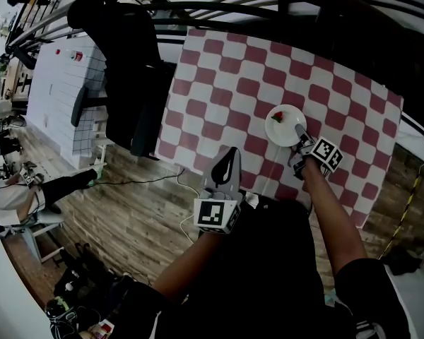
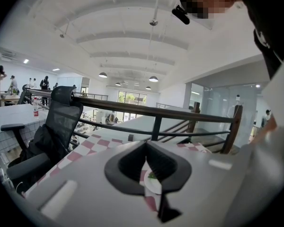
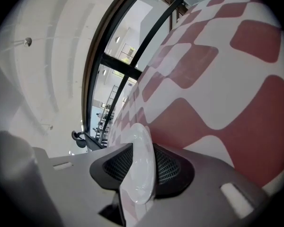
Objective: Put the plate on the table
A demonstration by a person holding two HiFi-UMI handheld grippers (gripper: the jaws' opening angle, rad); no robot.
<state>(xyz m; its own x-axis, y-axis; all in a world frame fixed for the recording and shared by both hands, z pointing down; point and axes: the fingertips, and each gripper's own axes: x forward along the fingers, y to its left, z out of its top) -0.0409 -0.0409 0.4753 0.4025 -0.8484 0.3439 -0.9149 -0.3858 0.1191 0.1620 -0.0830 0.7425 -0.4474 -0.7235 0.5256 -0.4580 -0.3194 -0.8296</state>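
A white plate (image 1: pixel 285 126) with a small red and green bit on it lies flat on the red-and-white checked table (image 1: pixel 226 83). My right gripper (image 1: pixel 302 141) is at the plate's near rim. In the right gripper view the plate rim (image 3: pixel 143 145) stands between the two pads, and the gripper (image 3: pixel 141 163) looks open around it, low over the cloth (image 3: pixel 217 79). My left gripper (image 1: pixel 230 154) hovers at the table's near edge, shut and empty, pointing toward the plate (image 2: pixel 154 183), which shows through the slit between its jaws (image 2: pixel 149 174).
A black office chair (image 1: pixel 127 69) stands at the table's left side. A dark railing (image 1: pixel 268 6) runs along the far edge of the table. A white tiled counter (image 1: pixel 63 97) and a seated person (image 1: pixel 14 196) are at the far left, over wooden floor.
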